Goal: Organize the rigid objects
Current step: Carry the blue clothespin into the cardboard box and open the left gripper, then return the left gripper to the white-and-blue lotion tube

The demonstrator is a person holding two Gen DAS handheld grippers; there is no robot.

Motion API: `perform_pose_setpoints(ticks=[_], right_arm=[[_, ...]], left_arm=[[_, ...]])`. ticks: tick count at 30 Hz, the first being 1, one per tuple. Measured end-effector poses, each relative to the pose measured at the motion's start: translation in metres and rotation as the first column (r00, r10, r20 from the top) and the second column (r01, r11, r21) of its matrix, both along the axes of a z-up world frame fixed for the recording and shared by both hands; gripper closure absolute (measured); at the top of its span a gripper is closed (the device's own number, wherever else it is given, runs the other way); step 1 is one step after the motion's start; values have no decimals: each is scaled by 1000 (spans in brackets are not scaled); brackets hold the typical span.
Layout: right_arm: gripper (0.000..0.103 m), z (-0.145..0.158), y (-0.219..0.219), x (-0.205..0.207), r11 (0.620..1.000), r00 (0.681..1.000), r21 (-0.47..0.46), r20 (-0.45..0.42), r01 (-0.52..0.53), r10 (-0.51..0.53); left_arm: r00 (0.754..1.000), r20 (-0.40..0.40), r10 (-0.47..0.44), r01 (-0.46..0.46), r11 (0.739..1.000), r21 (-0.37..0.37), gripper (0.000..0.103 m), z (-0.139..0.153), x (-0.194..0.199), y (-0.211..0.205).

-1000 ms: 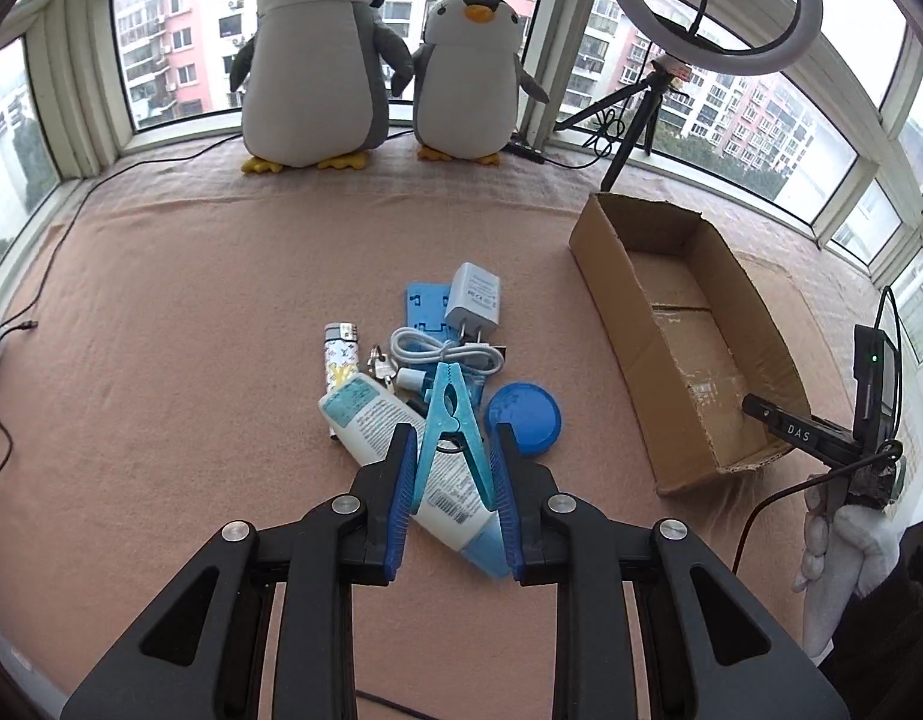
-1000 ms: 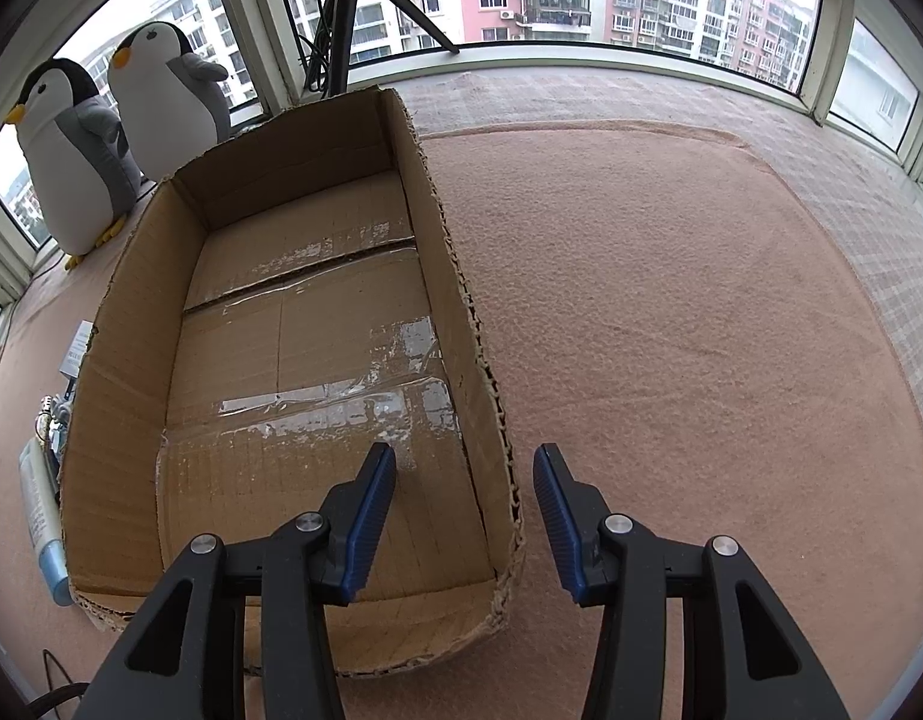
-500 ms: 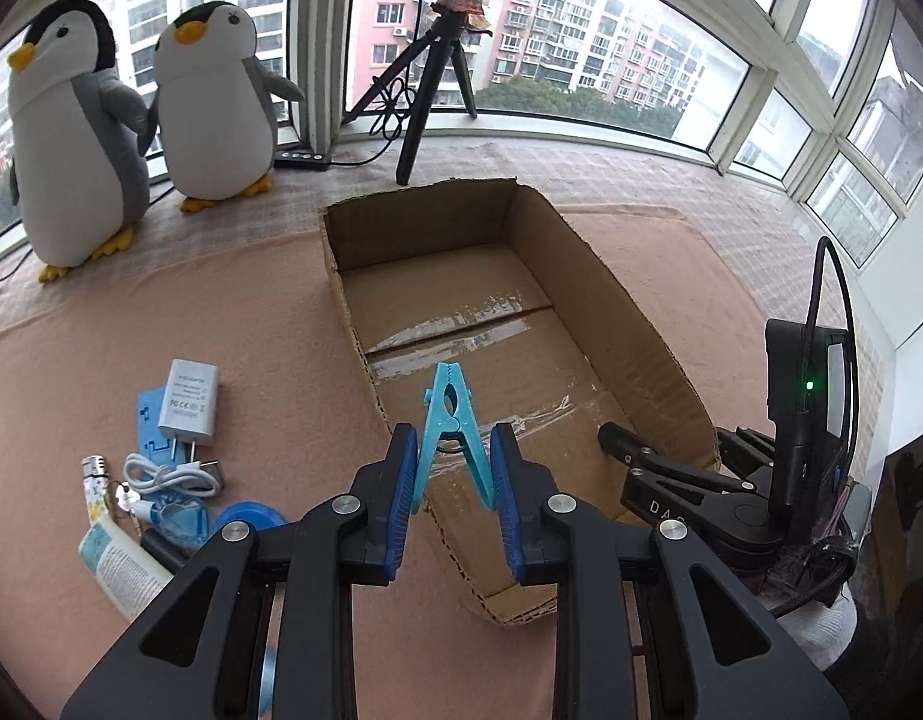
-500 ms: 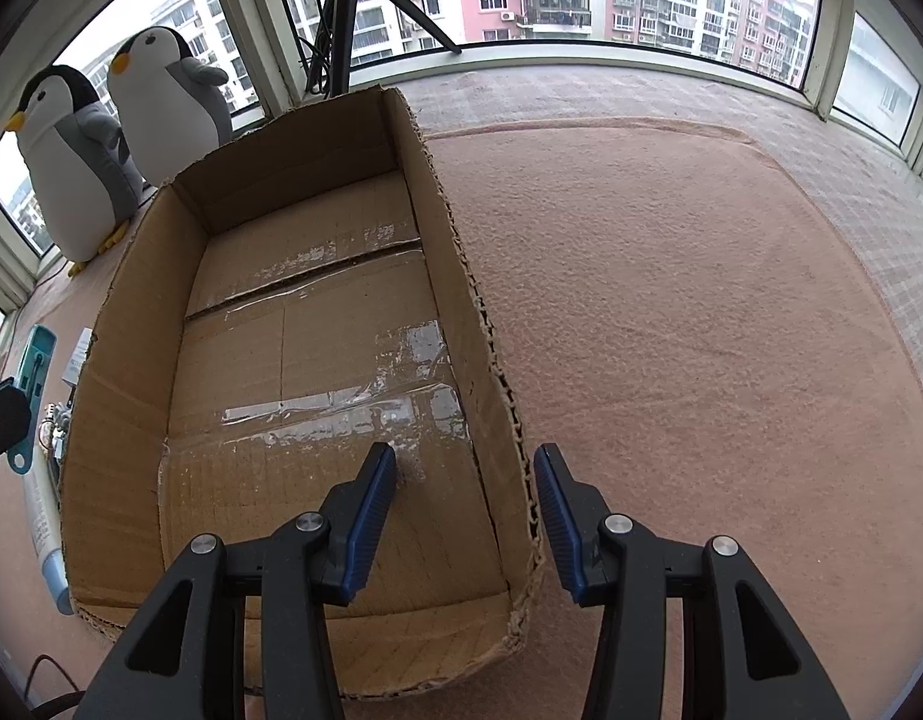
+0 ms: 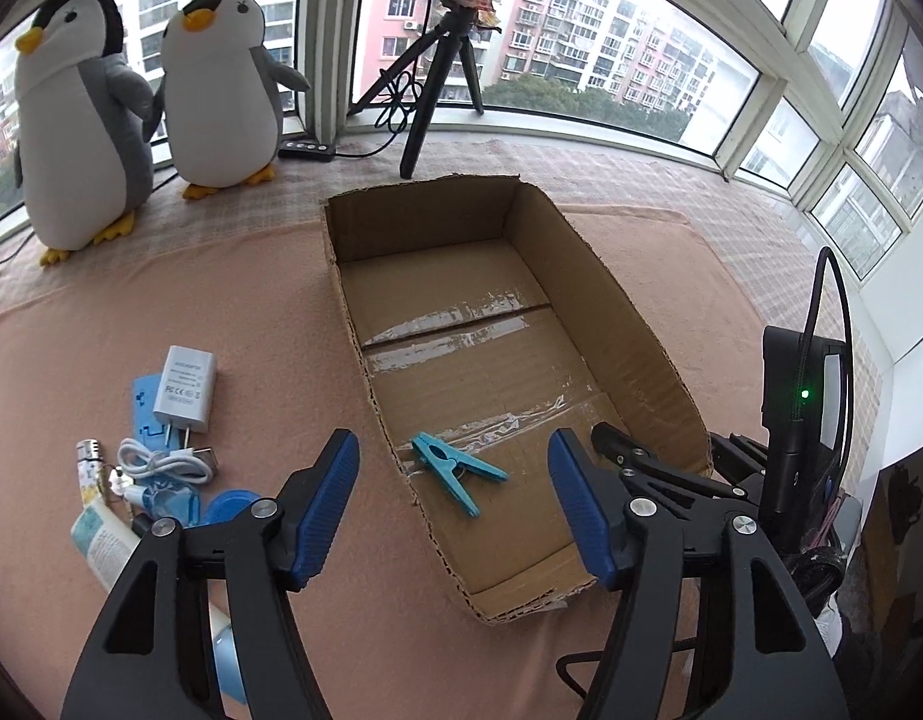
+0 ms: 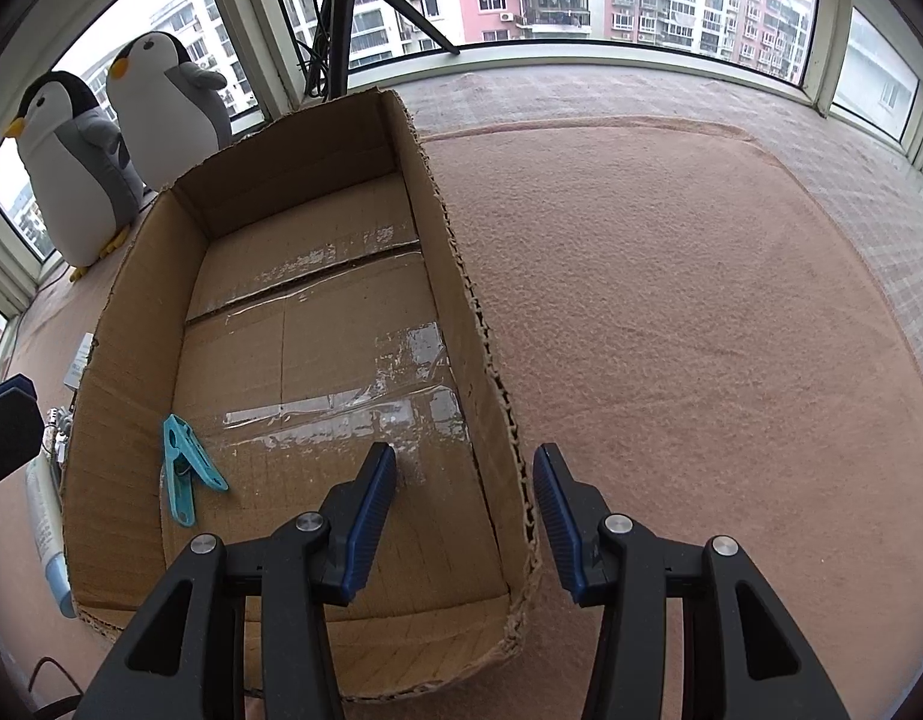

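1. The left tool (image 5: 452, 504) hangs over the near end of the cardboard box (image 5: 653, 354), its jaws opening, wide apart, with nothing pressed between the blue pads.
2. A turquoise clothespin (image 5: 455, 471) lies loose on the box floor below that tool, close to the box's left wall and touching neither pad. From the right wrist view the same clothespin (image 6: 185, 477) rests flat beside that wall.
3. The right tool (image 6: 464, 516) sits at the box's near right corner, its jaws straddling the right wall (image 6: 509, 468) with a visible gap on either side. The opening is as narrow as this tool goes, and nothing is gripped.
4. Outside the box, on the pink tabletop cover (image 5: 233, 300), lie a white charger (image 5: 185, 387), a coiled white cable (image 5: 164, 462), a blue lid (image 5: 230, 507), a small lighter (image 5: 89, 471) and a tube (image 5: 101, 546).
5. Two plush penguins (image 5: 221, 90) stand by the window, with a black tripod (image 5: 437, 90) near them.
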State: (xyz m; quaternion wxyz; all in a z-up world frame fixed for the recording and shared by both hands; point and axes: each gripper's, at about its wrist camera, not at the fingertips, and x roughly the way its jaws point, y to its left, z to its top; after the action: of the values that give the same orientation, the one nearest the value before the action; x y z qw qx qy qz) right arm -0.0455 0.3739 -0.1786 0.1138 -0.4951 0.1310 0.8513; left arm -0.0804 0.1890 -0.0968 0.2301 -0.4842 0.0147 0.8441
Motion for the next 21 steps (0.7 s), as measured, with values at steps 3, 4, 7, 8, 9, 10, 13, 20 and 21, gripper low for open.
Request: perform_pose_setpoints(ticks=[3,4,7,8,9,10,13,20,21], right_arm=[[59,0,0,0,1000,1000,2,0,-1,1],[59,0,0,0,1000,1000,2,0,-1,1],[59,0,0,-1,1000,1000,2,0,0,0],[59,0,0,-1,1000,1000,1,0,0,0],[59,0,0,-1,1000,1000,1,-1,0,0],[59,0,0,-1,1000,1000,1,-1,0,0],[59,0,1,-1,1000,1000,2,-1,-3,3],[59,0,2,0,1000,1000,1,-4,-4,4],[59,0,3,0,1000,1000,1,-4,-5,5]], left_arm=[[999,3,39,-39,999,-14,38,1,3,-12],[999,1,49,-49,999,-16,38,2,5,-17],[996,7,90,-89,995,-33,38,3,7,-35],[994,14,106,-106,994,-31,38,3,7,-42],[993,17,120,-120,992,-31,38,3,7,-49],[990,16,137,-137,990,-35,38,3,9,-57],[983,19,183,-182,982,-55,38,-2,14,-82],[940,84,330,-324,943,-76,38,-22,27,-146],[933,97,347,-341,937,-77,38,-26,28,-153]])
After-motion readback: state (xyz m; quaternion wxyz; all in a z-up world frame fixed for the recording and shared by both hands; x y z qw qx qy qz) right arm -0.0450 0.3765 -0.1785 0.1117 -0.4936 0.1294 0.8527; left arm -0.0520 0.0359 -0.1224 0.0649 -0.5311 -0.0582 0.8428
